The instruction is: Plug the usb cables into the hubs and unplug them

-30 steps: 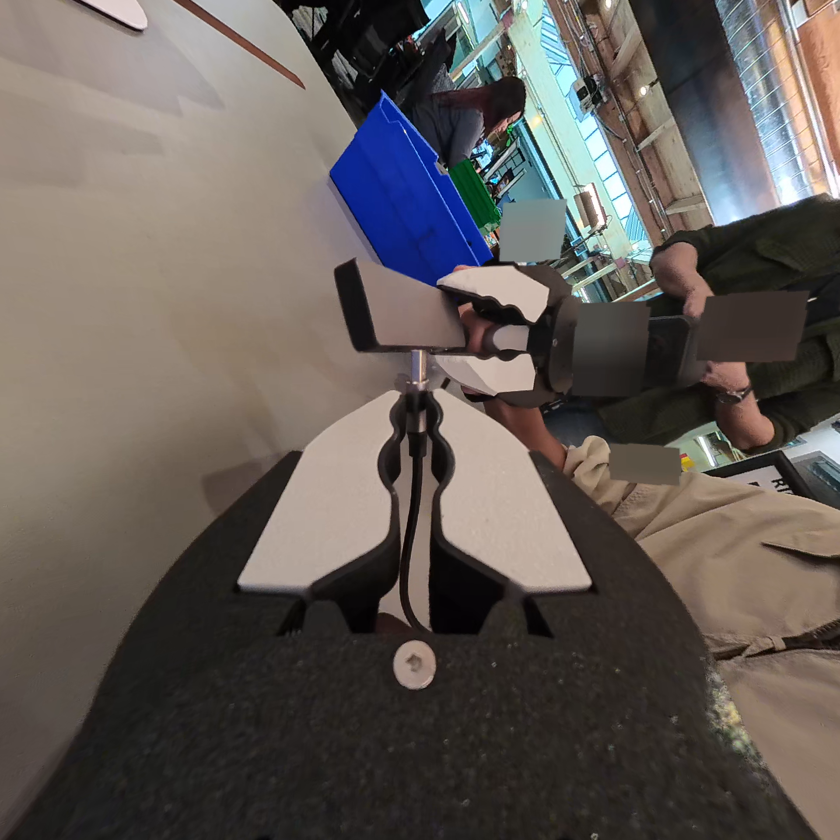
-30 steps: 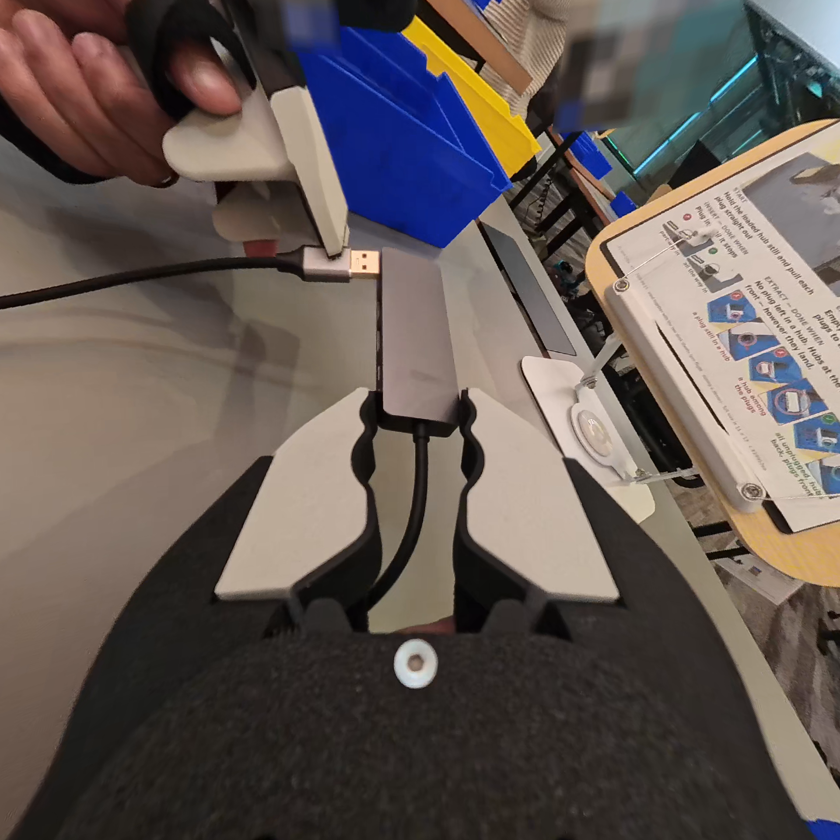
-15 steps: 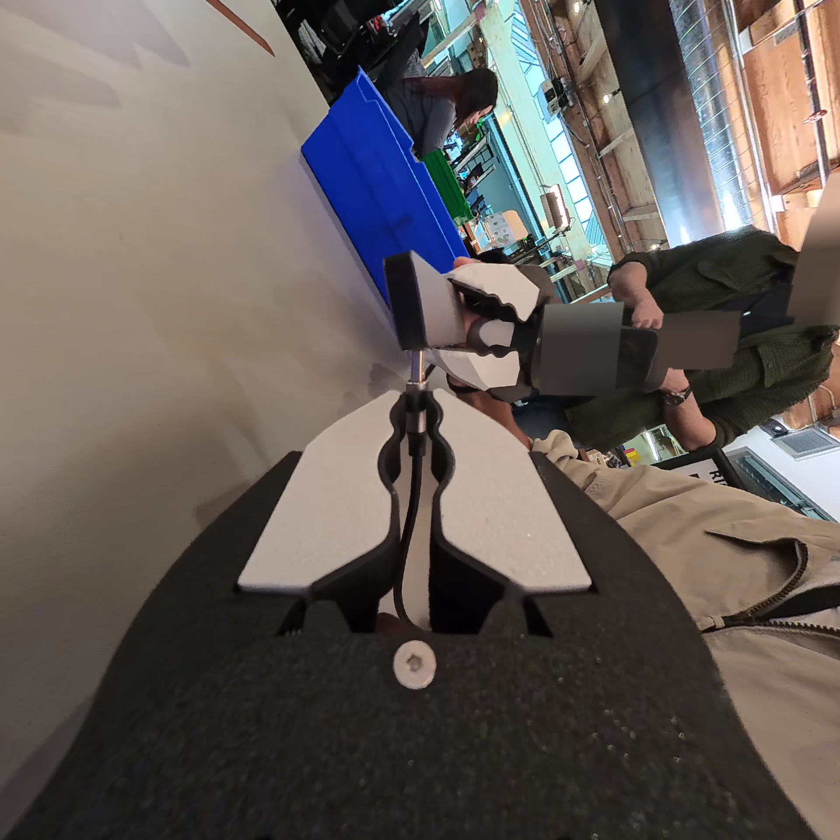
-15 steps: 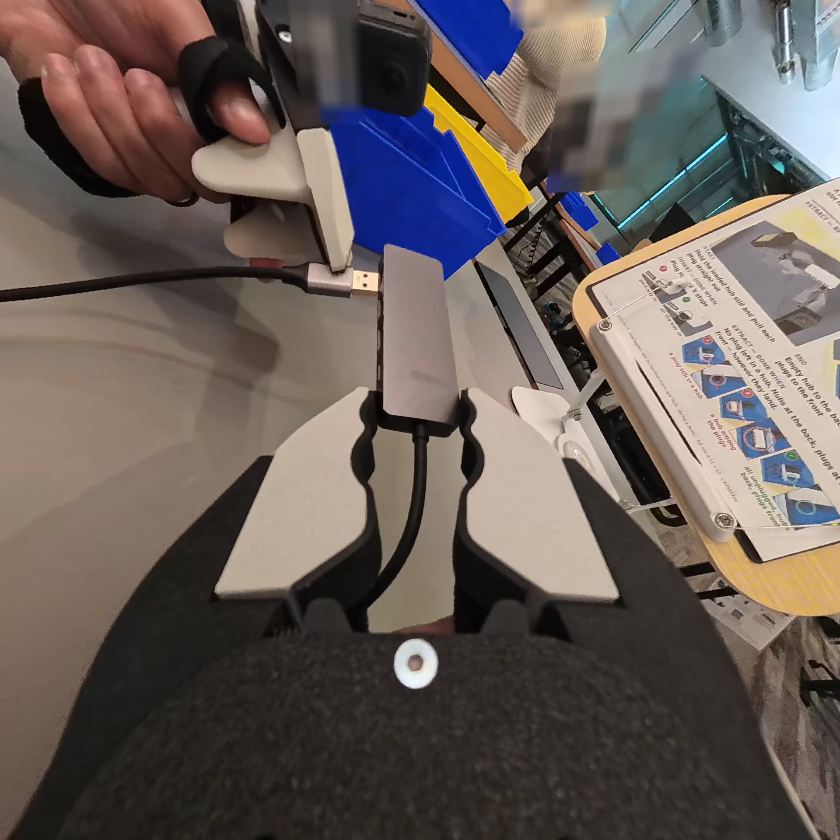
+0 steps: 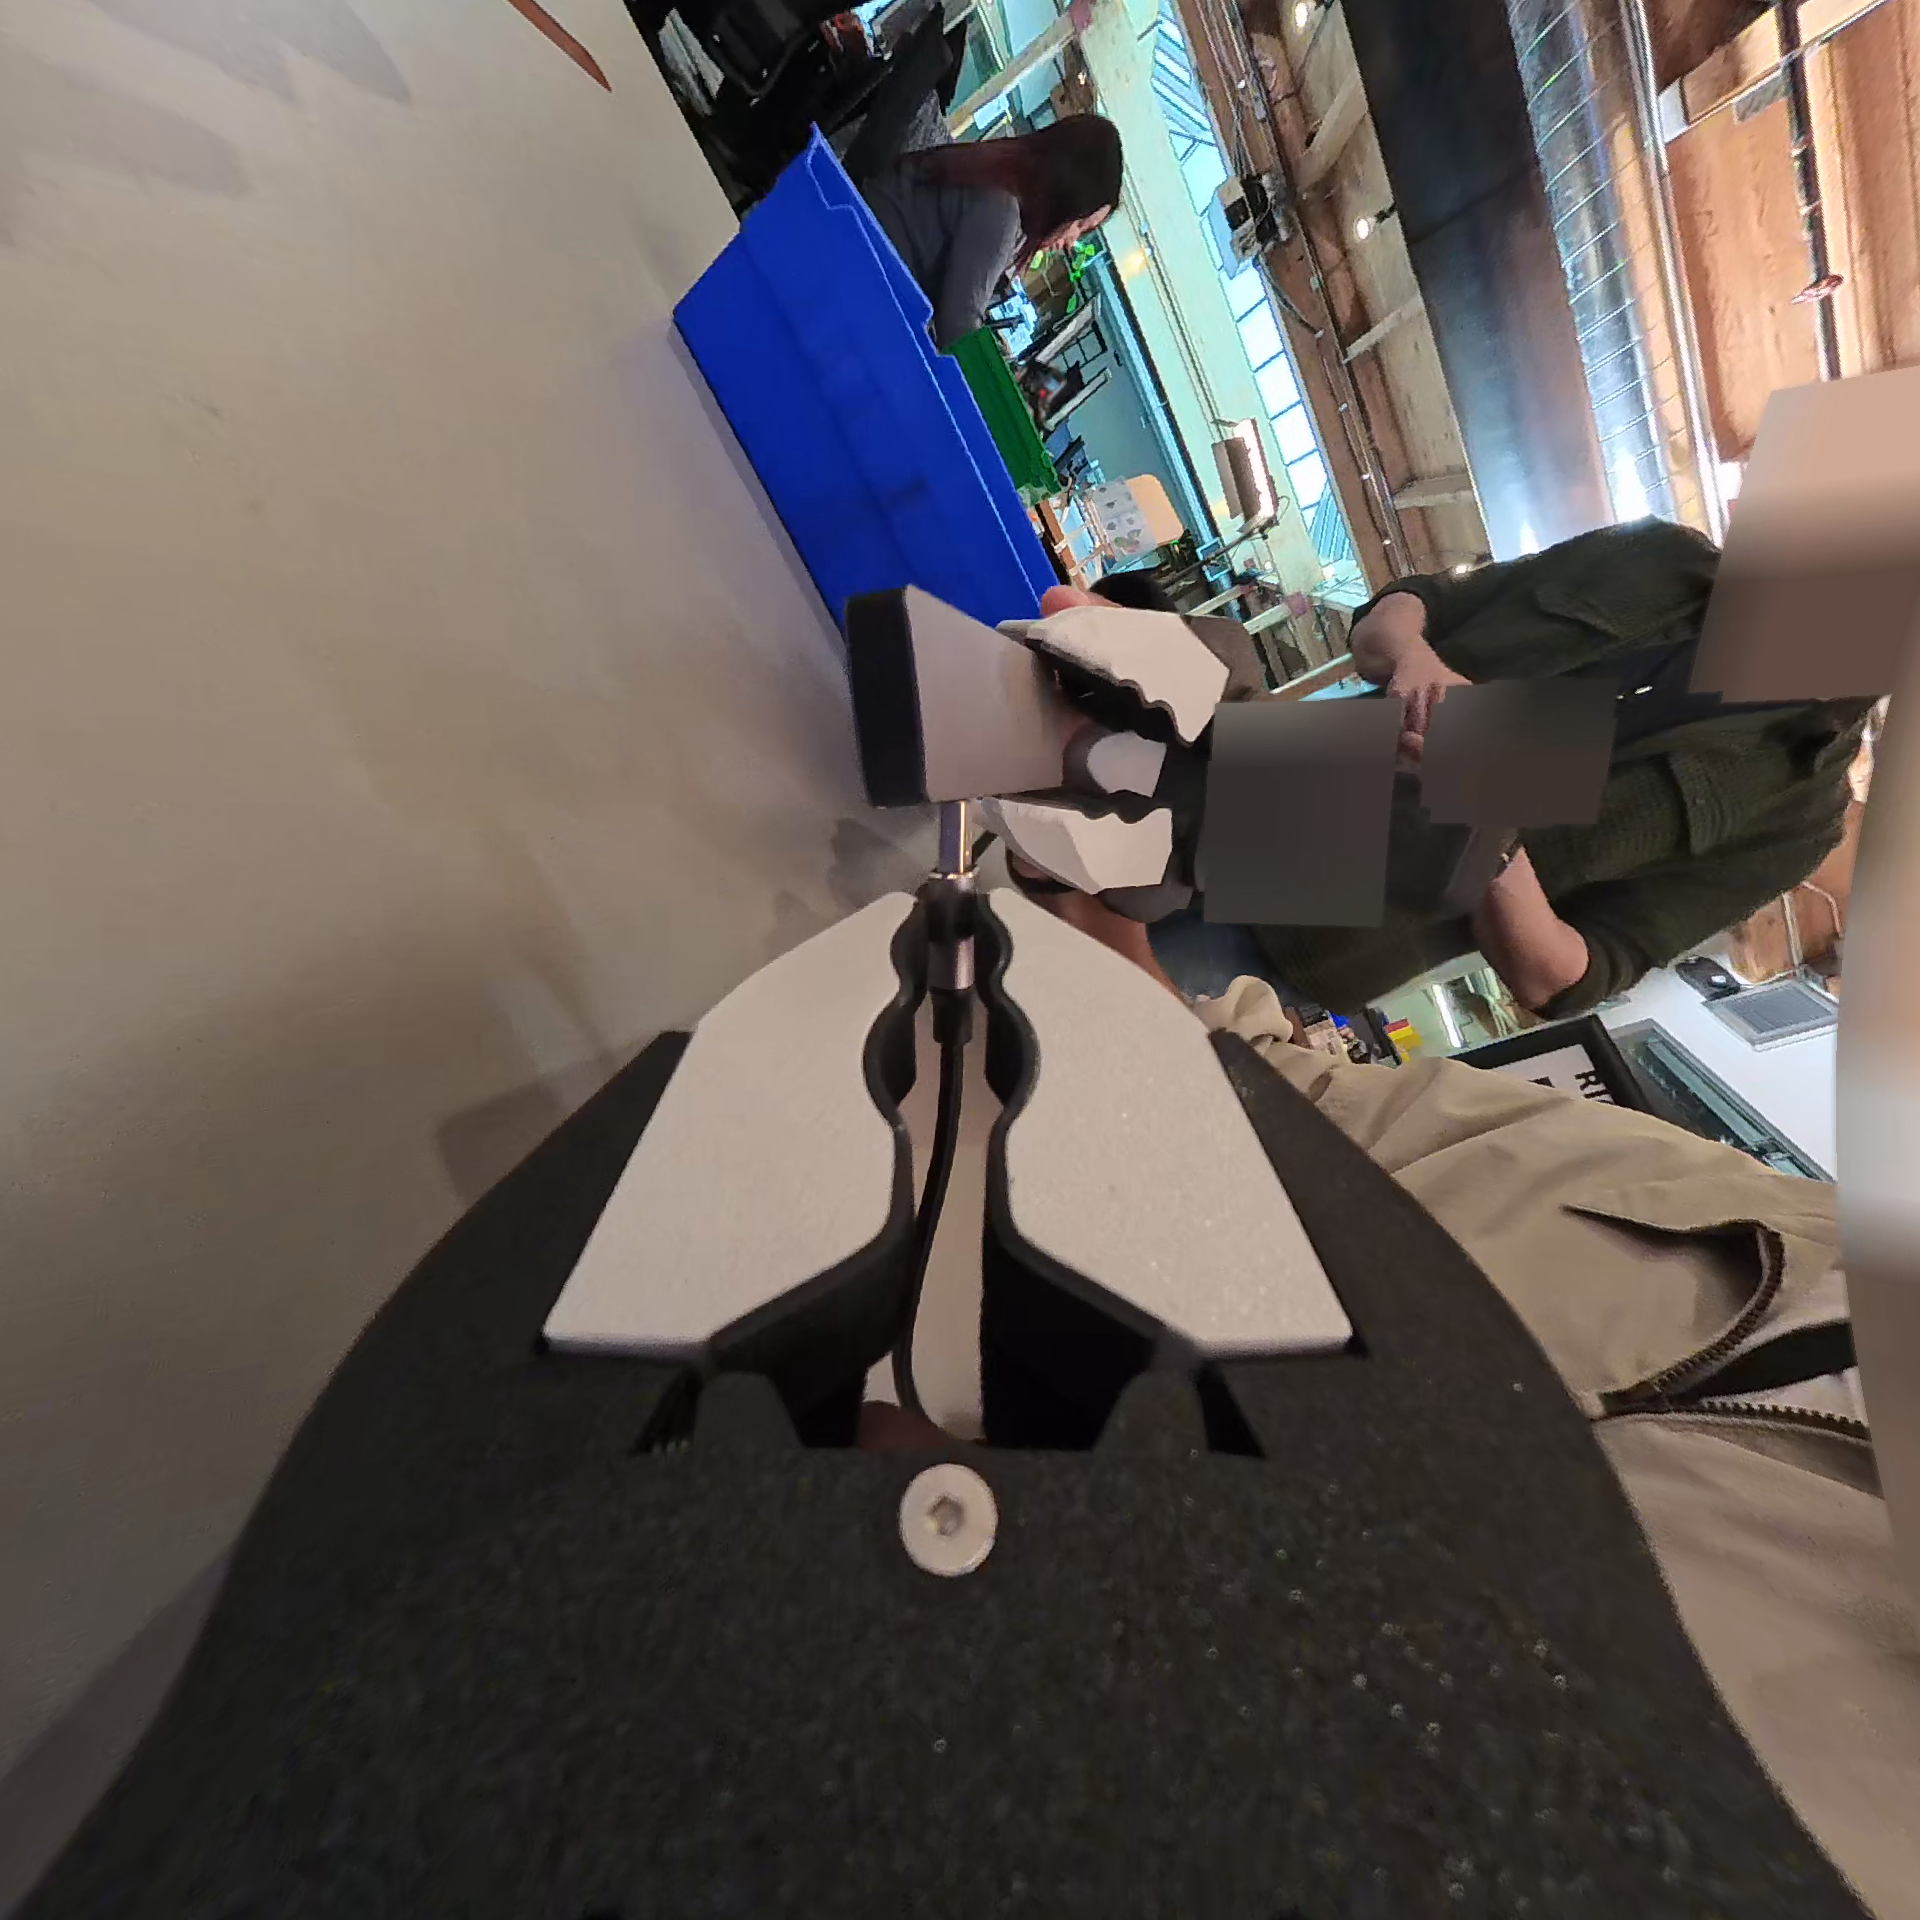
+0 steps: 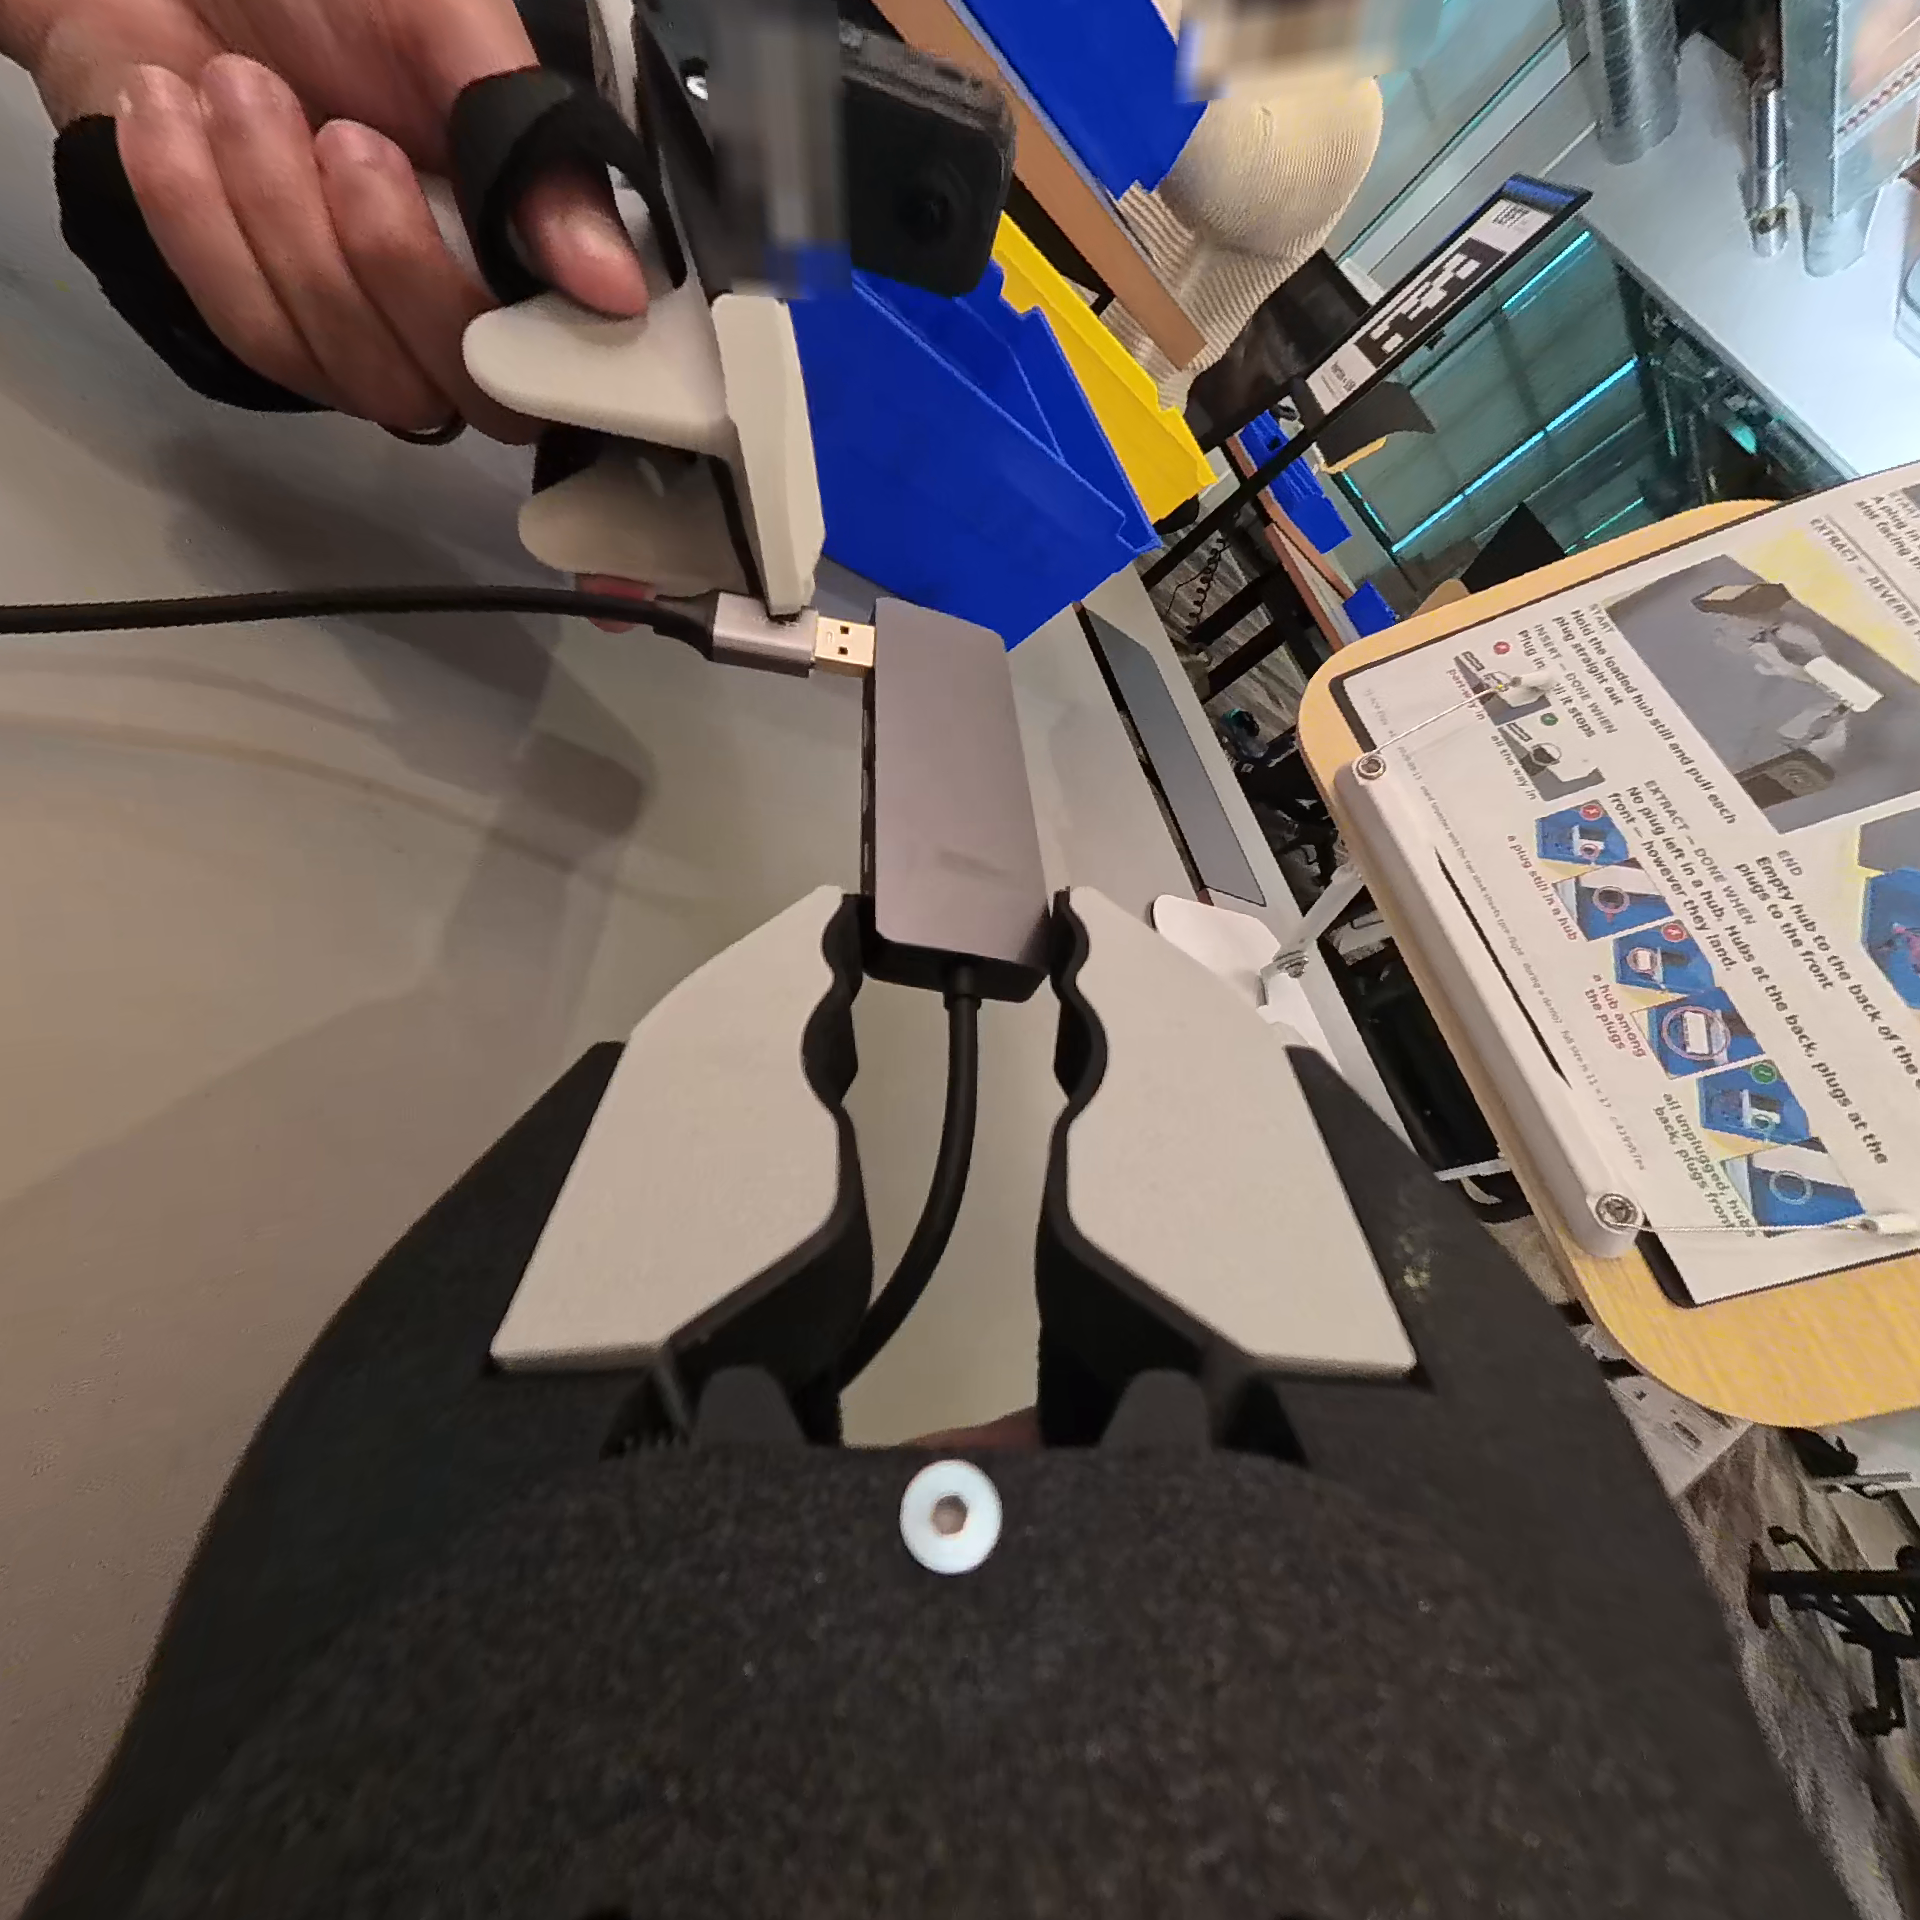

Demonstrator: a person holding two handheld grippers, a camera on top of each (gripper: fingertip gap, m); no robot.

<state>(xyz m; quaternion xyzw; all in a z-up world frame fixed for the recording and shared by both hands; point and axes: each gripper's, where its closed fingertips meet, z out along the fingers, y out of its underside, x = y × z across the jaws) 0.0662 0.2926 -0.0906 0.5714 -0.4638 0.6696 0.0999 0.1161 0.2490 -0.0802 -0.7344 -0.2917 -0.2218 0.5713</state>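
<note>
My right gripper [image 6: 956, 925] is shut on the near end of a flat grey USB hub [image 6: 951, 769], held off the table with its black lead running back between the fingers. My left gripper [image 5: 951, 920] is shut on a grey USB plug [image 5: 954, 961] with a black cable [image 6: 312, 603]. In the right wrist view the left gripper [image 6: 774, 597] comes in from the left, and the plug's gold tip [image 6: 842, 646] meets the hub's left side at its far end, most of the tip still showing. In the left wrist view the tip touches the hub [image 5: 935, 717] from below.
Blue bins [image 6: 935, 436] and a yellow bin [image 6: 1101, 353] stand at the back of the grey table [image 6: 260, 935]. An instruction sheet on a wooden board [image 6: 1662, 935] sits at the right. A person in a green sweater [image 5: 1662, 748] is behind the hub. Left tips to right tips: about 8 centimetres.
Both grippers have swung a little together, and the hub looks more end-on in the left wrist view. The plug's tip stays at the hub's far left side.
</note>
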